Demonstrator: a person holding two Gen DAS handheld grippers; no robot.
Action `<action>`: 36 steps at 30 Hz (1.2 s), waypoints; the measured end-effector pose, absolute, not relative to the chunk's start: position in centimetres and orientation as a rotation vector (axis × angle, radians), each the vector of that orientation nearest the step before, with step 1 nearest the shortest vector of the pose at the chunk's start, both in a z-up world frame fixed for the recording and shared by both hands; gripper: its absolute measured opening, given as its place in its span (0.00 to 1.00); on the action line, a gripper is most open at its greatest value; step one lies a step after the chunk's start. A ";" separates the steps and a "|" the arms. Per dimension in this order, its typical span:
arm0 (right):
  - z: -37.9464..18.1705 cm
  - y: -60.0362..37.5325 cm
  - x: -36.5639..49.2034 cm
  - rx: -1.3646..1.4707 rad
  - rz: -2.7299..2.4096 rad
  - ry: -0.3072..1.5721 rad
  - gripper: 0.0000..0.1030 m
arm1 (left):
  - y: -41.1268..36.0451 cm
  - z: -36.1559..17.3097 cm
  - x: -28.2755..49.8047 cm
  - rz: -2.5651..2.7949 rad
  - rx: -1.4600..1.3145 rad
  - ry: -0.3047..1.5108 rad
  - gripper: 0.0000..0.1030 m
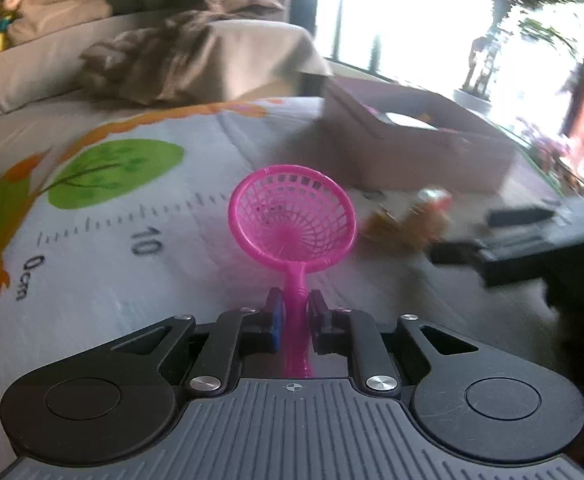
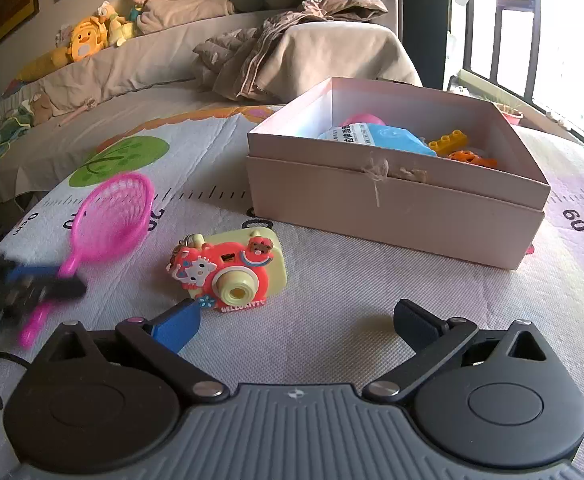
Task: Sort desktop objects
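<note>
My left gripper is shut on the handle of a pink toy net scoop and holds it above the play mat; it also shows at the left of the right wrist view, with the left gripper blurred. My right gripper is open and empty, just in front of a yellow and red Hello Kitty toy camera lying on the mat. The camera is a blur in the left wrist view. A pink cardboard box with several toys inside stands behind the camera, also seen in the left wrist view.
The play mat has a printed ruler and a green tree. A sofa with plush toys and a crumpled brown jacket lies behind. A bright window is at the right. The right gripper's body is at the left wrist view's right edge.
</note>
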State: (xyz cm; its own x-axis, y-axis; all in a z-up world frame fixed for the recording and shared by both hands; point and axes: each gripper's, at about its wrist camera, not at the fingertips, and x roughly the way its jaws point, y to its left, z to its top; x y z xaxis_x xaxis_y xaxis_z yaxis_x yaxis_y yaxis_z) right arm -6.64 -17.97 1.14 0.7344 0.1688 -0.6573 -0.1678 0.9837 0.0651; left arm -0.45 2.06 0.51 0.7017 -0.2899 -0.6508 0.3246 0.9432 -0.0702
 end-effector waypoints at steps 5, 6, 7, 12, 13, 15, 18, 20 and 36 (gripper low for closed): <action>1.5 -17.3 -7.2 -0.046 0.204 0.684 1.00 | 2.2 0.2 -0.1 -0.295 0.047 0.700 0.34; 1.7 -16.9 -7.5 -0.070 0.213 0.663 1.00 | 2.2 0.1 0.2 -0.283 0.044 0.695 0.42; 1.8 -16.5 -7.8 -0.099 0.230 0.642 0.99 | 2.2 0.0 0.4 -0.271 0.046 0.690 0.46; 1.9 -14.8 -7.4 -0.172 0.292 0.639 0.85 | 2.0 0.0 0.6 -0.258 0.057 0.669 0.63; 1.8 -14.6 -7.1 -0.171 0.292 0.650 0.81 | 2.1 0.0 0.6 -0.256 0.051 0.668 0.71; 1.7 -14.2 -6.4 -0.166 0.296 0.676 0.73 | 2.7 0.0 0.6 -0.255 0.016 0.667 0.81; 1.9 -13.9 -5.6 -0.160 0.300 0.693 0.54 | 3.5 -0.1 0.8 -0.245 -0.034 0.670 0.83; 2.2 -14.0 -5.4 -0.143 0.307 0.706 0.54 | 3.6 -0.1 0.7 -0.245 -0.037 0.668 0.86; 4.3 -17.9 -8.0 -0.177 0.211 0.798 0.55 | 3.4 -0.3 1.0 -0.248 -0.036 0.679 0.94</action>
